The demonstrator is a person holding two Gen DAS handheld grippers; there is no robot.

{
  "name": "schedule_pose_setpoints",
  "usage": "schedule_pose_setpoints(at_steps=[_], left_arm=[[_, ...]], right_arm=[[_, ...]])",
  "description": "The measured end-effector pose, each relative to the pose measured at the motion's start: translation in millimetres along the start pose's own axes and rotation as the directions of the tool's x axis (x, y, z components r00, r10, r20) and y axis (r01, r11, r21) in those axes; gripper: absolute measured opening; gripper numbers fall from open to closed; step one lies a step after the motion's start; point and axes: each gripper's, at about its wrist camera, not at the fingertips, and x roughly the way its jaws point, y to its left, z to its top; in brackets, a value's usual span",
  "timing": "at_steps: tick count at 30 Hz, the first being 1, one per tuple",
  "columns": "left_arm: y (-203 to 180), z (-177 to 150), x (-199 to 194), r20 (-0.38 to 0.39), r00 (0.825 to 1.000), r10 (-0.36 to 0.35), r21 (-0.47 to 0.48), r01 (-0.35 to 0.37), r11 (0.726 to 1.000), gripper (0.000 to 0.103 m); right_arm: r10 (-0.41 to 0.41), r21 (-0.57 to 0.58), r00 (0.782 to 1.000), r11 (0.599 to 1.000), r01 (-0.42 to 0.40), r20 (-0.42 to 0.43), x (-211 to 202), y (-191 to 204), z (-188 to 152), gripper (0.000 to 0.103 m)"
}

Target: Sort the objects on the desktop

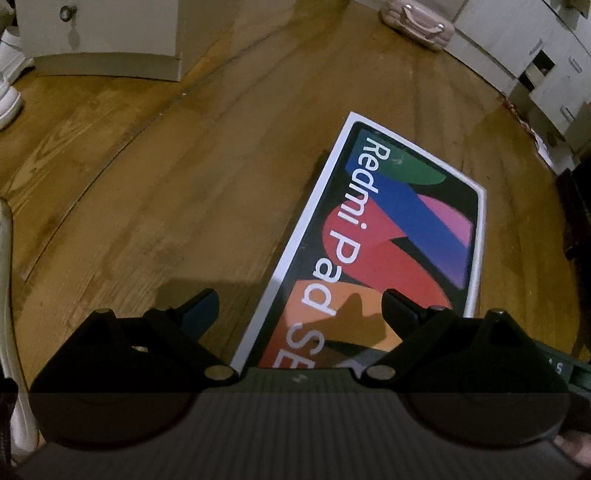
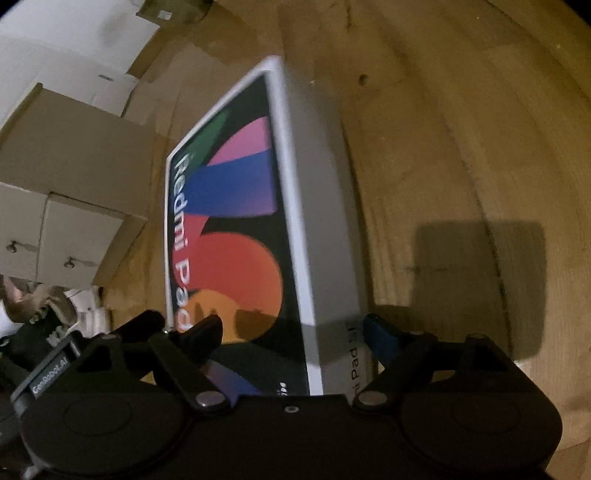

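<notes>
Both claws are spread wide and both are working the one box, a single white-edged Redmi Pad box (image 1: pixel 391 236) lying on the wooden floor (image 1: pixel 166 206). Look at the left gripper (image 1: pixel 301 308): jaws apart, hanging over the near end of the lid, one fingertip (image 1: pixel 400 304) above the orange patch of the print, the other off the box's left edge above bare wood, and I see no pad pressing on anything, so that one is released. Over to the right gripper (image 2: pixel 293 328): it straddles the box's (image 2: pixel 236 229) near right corner, the left black finger (image 2: pixel 205 332) over the printed top, the blue-padded finger (image 2: pixel 380 332) down beside the white side wall, right at it. Whether that blue pad actually touches the wall I cannot tell, the view is blurred there; the box sits between the jaws and nothing is clearly pinched. Count it up: one box, two grippers, four fingers. Around the edges, one pale handbag (image 1: pixel 417 22) far back on the floor, white cabinets (image 1: pixel 103 33) along the wall, and two cabinet knobs (image 2: pixel 68 263) in the right-hand view.
</notes>
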Motion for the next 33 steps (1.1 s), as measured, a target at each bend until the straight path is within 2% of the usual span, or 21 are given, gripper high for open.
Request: schedule_pose_setpoints(at_steps=[4, 8, 11, 14, 18, 21, 26, 30, 33], left_arm=[[3.0, -2.6, 6.6, -0.014, 0.999, -0.035, -0.024, 0.035, 0.999, 0.096], [6.1, -6.1, 15.7, -0.039, 0.999, -0.006, -0.038, 0.004, 0.999, 0.096], [13.3, -11.7, 27.6, -0.078, 0.997, -0.026, -0.077, 0.02, 0.997, 0.096], [14.4, -17.5, 34.6, -0.1, 0.994, -0.042, -0.088, 0.033, 0.996, 0.096], [10.4, -17.4, 32.5, -0.09, 0.995, -0.039, -0.082, 0.031, 0.996, 0.097], [17.7, -18.3, 28.1, -0.058, 0.996, -0.073, -0.134, 0.065, 0.989, 0.097], [25.1, -19.4, 26.2, -0.05, 0.993, -0.109, -0.162, 0.1, 0.982, 0.097], [25.7, -17.0, 22.1, -0.035, 0.991, -0.129, -0.18, 0.121, 0.976, 0.097], [27.8, -13.7, 13.7, 0.013, 0.986, -0.165, -0.204, 0.164, 0.965, 0.097]], right_arm=[[0.022, 0.007, 1.0, 1.0, -0.022, 0.001, 1.7, -1.8, 0.4, 0.084], [0.057, 0.028, 0.998, 0.998, -0.056, -0.009, 3.1, -10.3, 1.9, 0.084], [0.088, 0.036, 0.996, 0.996, -0.086, -0.035, 8.4, -19.6, 1.9, 0.084], [0.14, 0.001, 0.989, 0.99, -0.14, -0.042, 10.6, -22.9, -0.1, 0.088], [0.146, -0.019, 0.987, 0.989, -0.147, -0.068, 10.9, -21.4, 0.2, 0.088], [0.14, -0.035, 0.988, 0.989, -0.143, -0.07, 13.4, -20.5, -0.2, 0.088], [0.187, 0.016, 0.979, 0.982, -0.186, -0.082, 19.8, -29.4, -3.5, 0.088], [0.144, 0.006, 0.985, 0.99, -0.144, -0.099, 17.1, -23.8, -1.2, 0.079], [0.164, 0.015, 0.983, 0.987, -0.163, -0.086, 10.9, -22.1, 2.2, 0.079]])
